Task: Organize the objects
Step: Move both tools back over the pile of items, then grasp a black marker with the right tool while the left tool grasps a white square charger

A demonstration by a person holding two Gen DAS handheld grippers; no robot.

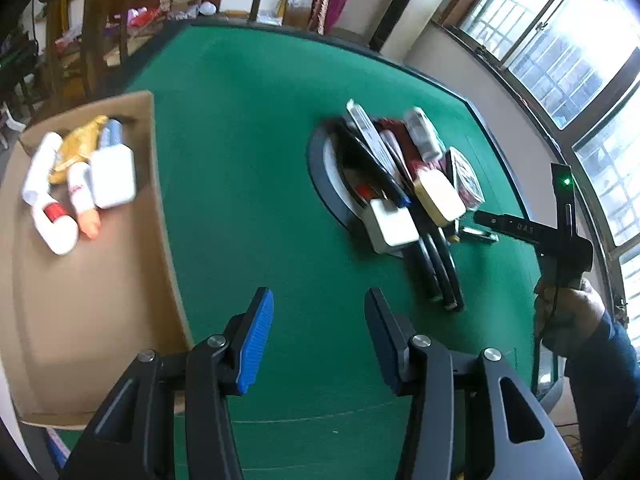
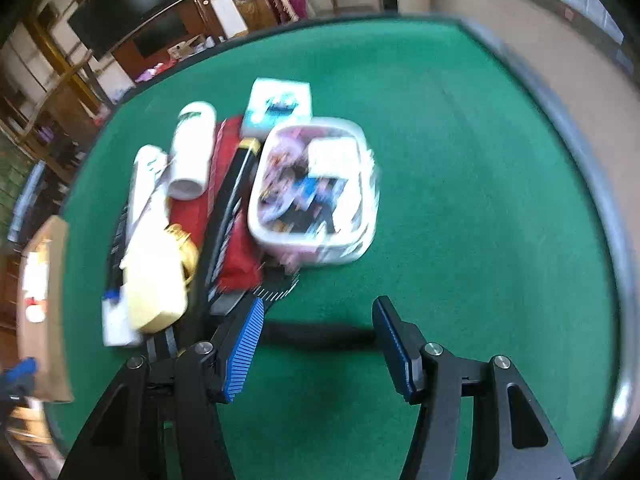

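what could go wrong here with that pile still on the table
1. The pile is stacked loosely, long flat items crossing each other; pulling one could drag or topple others.
2. The white tub looks full and open on top, so a tilted lift might spill it.
3. The right tool is open near the pile's edge and the picture is blurred, so a rushed approach could knock things.

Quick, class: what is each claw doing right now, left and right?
Left claw: open, nothing between its fingers, above the green table.
Right claw: open, holding nothing, beside the pile of objects.
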